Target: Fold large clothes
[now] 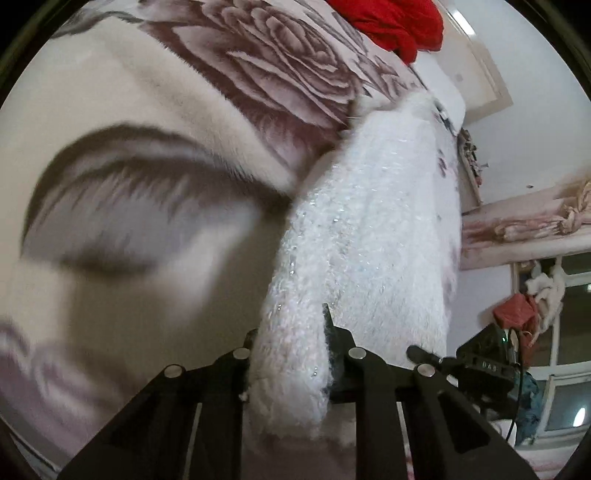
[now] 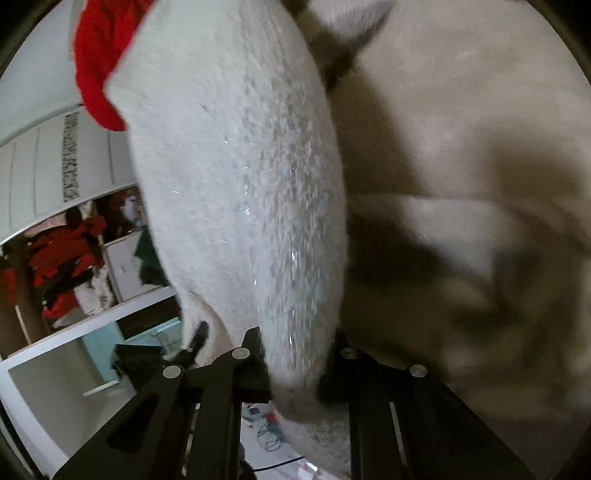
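On the bed, across the left of the left wrist view, lies a plush blanket [image 1: 147,110] printed with large rose and leaf motifs, serving as the work surface. Toward the middle, the left gripper [image 1: 291,369] has its fingers clamped on an edge of a white fuzzy sweater [image 1: 362,229] flecked with shiny threads; the knit runs away from the fingers in a taut band, raised off the blanket, which suggests it is being held stretched to square it for a fold. A red garment [image 1: 395,22] sits at the far end of the bed. At the right edge the other gripper's body shows partly, beside a window and cluttered room. In the right wrist view, an open wardrobe [image 2: 66,266] with red clothing stands at left, the red garment [image 2: 96,74] above it. In the middle, the right gripper [image 2: 295,369] is likewise closed tight on the white sweater [image 2: 236,166], apparently the opposite edge. The blanket [image 2: 461,147] at right is blurred and shadowed. Which parts of the sweater are gripped, hem, shoulder or sleeve, cannot be determined; its full outline is cut off in both views.
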A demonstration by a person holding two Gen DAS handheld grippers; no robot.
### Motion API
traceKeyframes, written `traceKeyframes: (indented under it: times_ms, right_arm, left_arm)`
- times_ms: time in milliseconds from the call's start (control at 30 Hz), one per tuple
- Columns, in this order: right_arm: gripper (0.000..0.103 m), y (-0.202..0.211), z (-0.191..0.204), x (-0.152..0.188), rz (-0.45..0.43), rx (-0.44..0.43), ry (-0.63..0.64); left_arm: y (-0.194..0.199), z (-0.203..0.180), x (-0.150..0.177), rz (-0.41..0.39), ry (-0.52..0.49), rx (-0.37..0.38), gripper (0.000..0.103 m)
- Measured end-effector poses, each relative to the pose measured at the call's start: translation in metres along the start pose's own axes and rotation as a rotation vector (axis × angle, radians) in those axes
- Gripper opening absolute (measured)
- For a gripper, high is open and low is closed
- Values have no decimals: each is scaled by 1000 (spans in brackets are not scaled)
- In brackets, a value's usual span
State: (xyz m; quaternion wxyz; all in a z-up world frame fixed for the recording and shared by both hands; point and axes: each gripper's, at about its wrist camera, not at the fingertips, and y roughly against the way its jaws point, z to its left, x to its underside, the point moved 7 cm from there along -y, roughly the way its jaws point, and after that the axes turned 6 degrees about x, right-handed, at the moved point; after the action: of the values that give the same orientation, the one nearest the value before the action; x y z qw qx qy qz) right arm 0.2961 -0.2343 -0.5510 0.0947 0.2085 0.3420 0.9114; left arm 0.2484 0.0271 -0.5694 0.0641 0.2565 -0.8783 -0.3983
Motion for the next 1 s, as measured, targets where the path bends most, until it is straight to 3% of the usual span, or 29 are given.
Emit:
traceKeyframes:
  times_ms: [100, 267, 367, 400, 467, 533, 600, 733, 867, 933, 1000]
  right_arm:
    - [15, 34, -17, 34, 28, 21, -1]
    - [15, 51, -98, 80, 123, 143, -90]
    - [20, 35, -127, 71, 187, 170, -143]
    - [30, 31, -127, 67, 217, 200, -132]
    - [35, 42, -117, 60, 211, 260, -68]
    - [46, 60, -108, 55, 209, 321, 5]
    - [58, 87, -93, 44, 165, 351, 57]
    - [58, 124, -62, -4, 72, 310, 109]
    - [58, 131, -22, -80, -41, 258, 150]
    - [58, 129, -4, -124, -82, 225, 160]
    - [58, 126, 0, -164, -121, 241, 166]
  left_arm:
    - [13, 0, 52, 84, 21, -13, 15]
    - [-20, 35, 122, 249, 100, -77, 16]
    - [-24, 38, 117, 279, 117, -91, 21]
    - [-18, 33, 111, 290, 111, -78, 23]
    - [-4, 25, 105, 312, 80, -85, 28]
    - [20, 17, 99, 332, 78, -78, 39]
    - [39, 9, 84, 336, 74, -69, 46]
    - [21, -35, 18, 262, -30, -10, 52]
    - [-36, -98, -76, 155, -202, 37, 54]
    - [-77, -118, -119, 149, -245, 43, 54]
    - [-110, -118, -141, 150, -257, 14, 52]
